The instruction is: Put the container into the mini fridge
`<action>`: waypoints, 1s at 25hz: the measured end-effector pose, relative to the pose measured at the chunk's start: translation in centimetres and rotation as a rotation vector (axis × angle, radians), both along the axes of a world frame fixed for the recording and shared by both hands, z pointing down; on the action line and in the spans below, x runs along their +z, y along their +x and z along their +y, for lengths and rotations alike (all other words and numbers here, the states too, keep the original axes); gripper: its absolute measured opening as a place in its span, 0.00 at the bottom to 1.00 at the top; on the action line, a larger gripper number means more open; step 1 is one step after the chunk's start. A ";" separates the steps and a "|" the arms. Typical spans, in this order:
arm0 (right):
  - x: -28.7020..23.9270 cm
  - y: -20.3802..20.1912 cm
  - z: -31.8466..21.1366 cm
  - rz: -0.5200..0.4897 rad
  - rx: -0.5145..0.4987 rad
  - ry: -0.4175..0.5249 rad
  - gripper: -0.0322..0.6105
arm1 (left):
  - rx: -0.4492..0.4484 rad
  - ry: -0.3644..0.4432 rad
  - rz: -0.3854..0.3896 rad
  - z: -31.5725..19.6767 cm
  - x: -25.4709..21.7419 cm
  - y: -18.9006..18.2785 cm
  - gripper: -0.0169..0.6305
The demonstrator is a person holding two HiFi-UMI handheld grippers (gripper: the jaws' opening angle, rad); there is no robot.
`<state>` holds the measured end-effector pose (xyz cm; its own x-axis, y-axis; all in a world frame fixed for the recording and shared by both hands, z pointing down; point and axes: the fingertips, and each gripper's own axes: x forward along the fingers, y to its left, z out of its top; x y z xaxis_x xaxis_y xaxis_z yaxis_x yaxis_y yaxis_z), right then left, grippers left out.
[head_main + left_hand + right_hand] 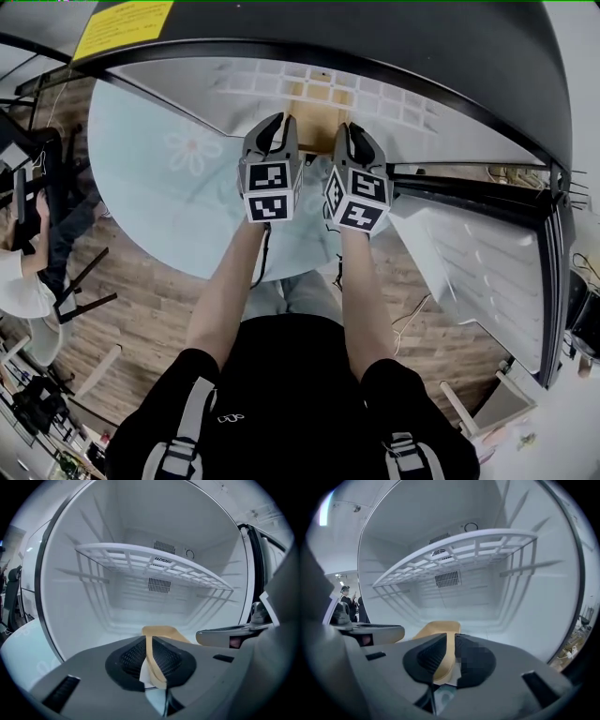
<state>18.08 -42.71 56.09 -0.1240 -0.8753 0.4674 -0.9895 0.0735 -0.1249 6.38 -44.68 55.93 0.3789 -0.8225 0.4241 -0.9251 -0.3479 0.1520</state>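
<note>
Left tongs (151, 662): the two black ribbed pads are clamped on the tan edge of the container (314, 114), with a strip of the tan lid (165, 633) pinched between them and a pale part showing just below. Right tongs (451, 660): likewise clamped on the opposite tan edge of the same container (each gripper also appears at the margin of the other's view). In the head view the two marker cubes sit side by side, close together, with the container between and just ahead of them.

The container is held at the mouth of the mini fridge (394, 42), in the lower compartment beneath the white wire shelf (154, 560). Whether its base touches the fridge floor cannot be told. Behind it, on the white rear wall, is a vent grille (159, 584), partly above and partly below the shelf line.

The fridge's shell is black, with a yellow label on top. Its door (492, 272) stands open to the person's right, white lining upward. The fridge rests on a round pale-blue desk (159, 187) printed with a flower. Wood-patterned floor (155, 319) lies below the desk's edge.
</note>
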 end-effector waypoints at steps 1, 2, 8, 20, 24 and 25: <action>-0.4 -0.1 0.3 -0.002 0.000 0.007 0.14 | -0.006 0.007 0.007 0.3 -0.5 -0.2 0.08; -0.9 -0.2 0.6 -0.004 0.000 0.016 0.14 | -0.011 0.019 0.015 0.5 -1.1 -0.3 0.04; -4.7 -1.1 2.2 -0.024 -0.006 0.105 0.14 | -0.018 0.108 0.060 2.3 -5.5 -0.8 0.03; -15.0 -3.4 7.0 -0.004 -0.043 0.325 0.06 | -0.036 0.277 0.123 7.3 -14.8 -3.2 0.03; -18.3 -4.3 8.0 0.000 -0.069 0.397 0.06 | -0.037 0.340 0.144 8.6 -18.0 -3.8 0.03; -19.1 -4.7 8.1 0.001 -0.076 0.414 0.06 | -0.033 0.356 0.149 8.9 -18.8 -4.0 0.03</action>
